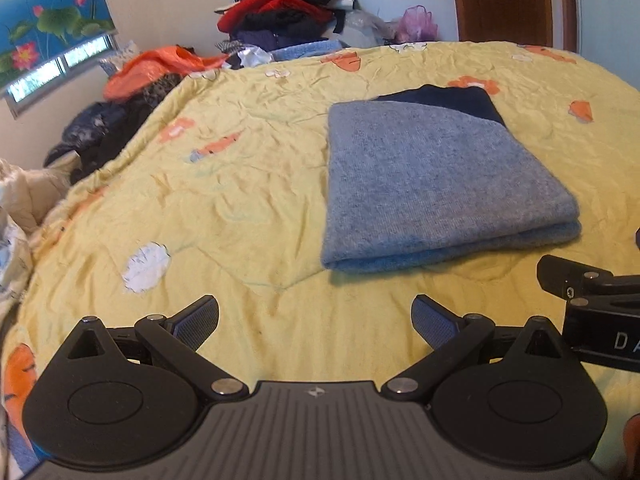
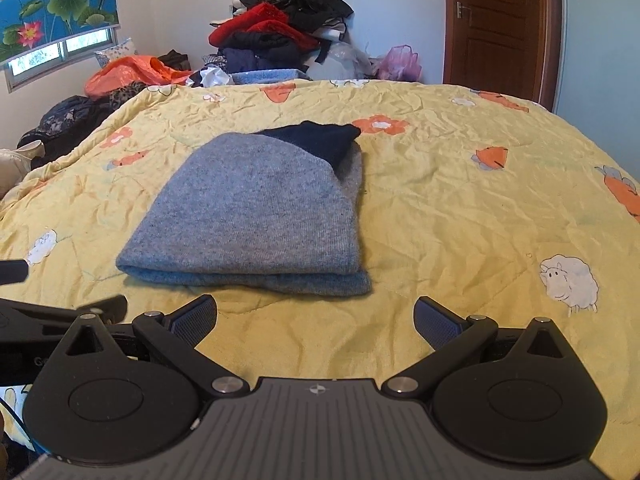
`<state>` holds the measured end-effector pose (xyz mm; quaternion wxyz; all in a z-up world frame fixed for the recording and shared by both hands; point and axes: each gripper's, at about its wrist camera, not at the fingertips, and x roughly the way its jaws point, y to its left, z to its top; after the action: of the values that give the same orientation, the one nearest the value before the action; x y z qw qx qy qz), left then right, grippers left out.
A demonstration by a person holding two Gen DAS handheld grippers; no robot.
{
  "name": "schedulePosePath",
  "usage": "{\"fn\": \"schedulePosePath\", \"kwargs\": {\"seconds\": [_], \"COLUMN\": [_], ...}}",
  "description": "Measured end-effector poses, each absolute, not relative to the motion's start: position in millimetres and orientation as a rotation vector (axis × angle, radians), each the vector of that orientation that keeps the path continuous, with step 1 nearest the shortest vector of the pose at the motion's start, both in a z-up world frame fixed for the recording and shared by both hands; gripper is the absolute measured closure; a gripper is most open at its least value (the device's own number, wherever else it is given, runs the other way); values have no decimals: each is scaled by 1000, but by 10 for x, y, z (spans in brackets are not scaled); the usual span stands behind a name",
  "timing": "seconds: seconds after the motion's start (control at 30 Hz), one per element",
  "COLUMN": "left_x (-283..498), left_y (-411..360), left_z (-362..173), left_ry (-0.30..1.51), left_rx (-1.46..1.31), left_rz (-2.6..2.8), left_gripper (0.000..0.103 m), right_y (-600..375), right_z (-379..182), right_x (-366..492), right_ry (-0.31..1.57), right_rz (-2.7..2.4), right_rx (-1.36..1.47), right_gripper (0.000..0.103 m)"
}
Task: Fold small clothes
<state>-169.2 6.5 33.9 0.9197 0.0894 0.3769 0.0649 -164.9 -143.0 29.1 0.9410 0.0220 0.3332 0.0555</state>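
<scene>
Lying folded on yellow quilt (image 2: 460, 208), grey sweater (image 2: 256, 216) ahead of left tool (image 1: 316, 322) and right tool (image 2: 316, 322); both released, apparently clear of it.

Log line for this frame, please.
left gripper: open, empty | right gripper: open, empty | grey garment: folded on yellow quilt, untouched

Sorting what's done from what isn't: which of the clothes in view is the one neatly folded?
The grey-blue knit garment with a navy part, lying flat alone on the yellow quilt. The other clothes are heaped loosely beyond the bed.
</scene>
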Motion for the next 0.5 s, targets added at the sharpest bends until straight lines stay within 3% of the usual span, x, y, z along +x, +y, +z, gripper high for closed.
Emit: {"fn": "schedulePosePath", "kwargs": {"seconds": [0.27, 0.5], "left_x": [-1905, -1856], "left_y": [261, 299], "left_z": [516, 461], "left_ry": [581, 639], "left_rx": [-33, -62], "left_rz": [62, 40], "left_gripper": [0, 0], "right_y": [-1498, -1476], "right_z": [297, 269], "right_x": [-1657, -1648], "right_ry": [678, 691], "right_rz": [106, 103], "right_rx": [75, 56], "right_gripper": [0, 0]}}
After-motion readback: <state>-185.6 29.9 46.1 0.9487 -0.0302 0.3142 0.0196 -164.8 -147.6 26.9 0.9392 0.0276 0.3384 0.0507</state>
